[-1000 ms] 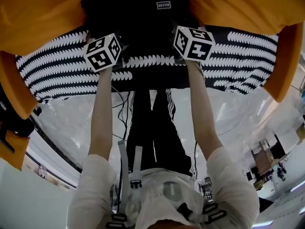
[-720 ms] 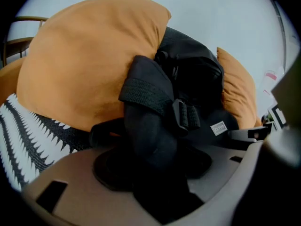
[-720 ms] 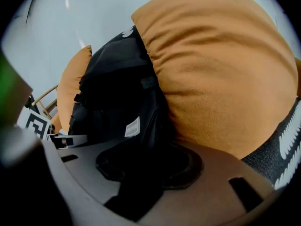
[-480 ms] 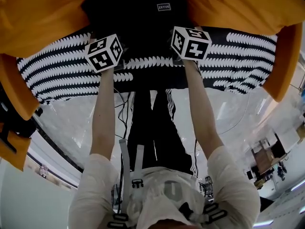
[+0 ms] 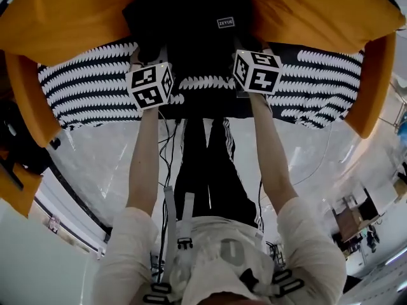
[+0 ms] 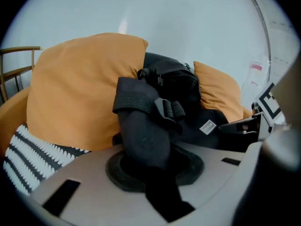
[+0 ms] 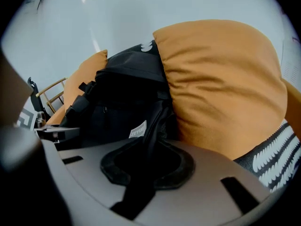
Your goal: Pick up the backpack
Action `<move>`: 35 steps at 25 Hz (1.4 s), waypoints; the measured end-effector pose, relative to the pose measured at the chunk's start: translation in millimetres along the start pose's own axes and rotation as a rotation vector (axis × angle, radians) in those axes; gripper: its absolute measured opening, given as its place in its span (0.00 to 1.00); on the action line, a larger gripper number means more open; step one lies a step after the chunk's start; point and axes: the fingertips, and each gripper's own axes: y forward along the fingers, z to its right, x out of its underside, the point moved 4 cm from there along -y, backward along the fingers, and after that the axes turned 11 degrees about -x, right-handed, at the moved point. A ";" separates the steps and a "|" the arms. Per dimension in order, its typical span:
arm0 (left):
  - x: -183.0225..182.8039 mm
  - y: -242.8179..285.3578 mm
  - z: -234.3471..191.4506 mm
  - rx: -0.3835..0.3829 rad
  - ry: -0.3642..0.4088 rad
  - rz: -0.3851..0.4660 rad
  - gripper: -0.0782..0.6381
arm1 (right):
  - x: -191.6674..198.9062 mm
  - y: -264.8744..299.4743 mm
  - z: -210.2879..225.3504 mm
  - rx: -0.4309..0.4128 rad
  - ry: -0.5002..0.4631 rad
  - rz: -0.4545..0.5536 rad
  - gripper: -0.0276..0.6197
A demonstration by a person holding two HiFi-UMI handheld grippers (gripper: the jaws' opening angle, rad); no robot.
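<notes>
Fingers [image 6: 80,178], both pairs, closing on backpack straps [image 6: 141,135]

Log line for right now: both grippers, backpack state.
left gripper: jaws closing, padded strap between | right gripper: jaws closing, black strap between | backpack: between orange cushions
</notes>
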 end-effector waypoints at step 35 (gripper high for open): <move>-259.8 -368.1 -8.0 -0.066 -0.064 0.487 0.24 | -222.0 -337.4 -206.8 -0.030 -0.236 0.399 0.15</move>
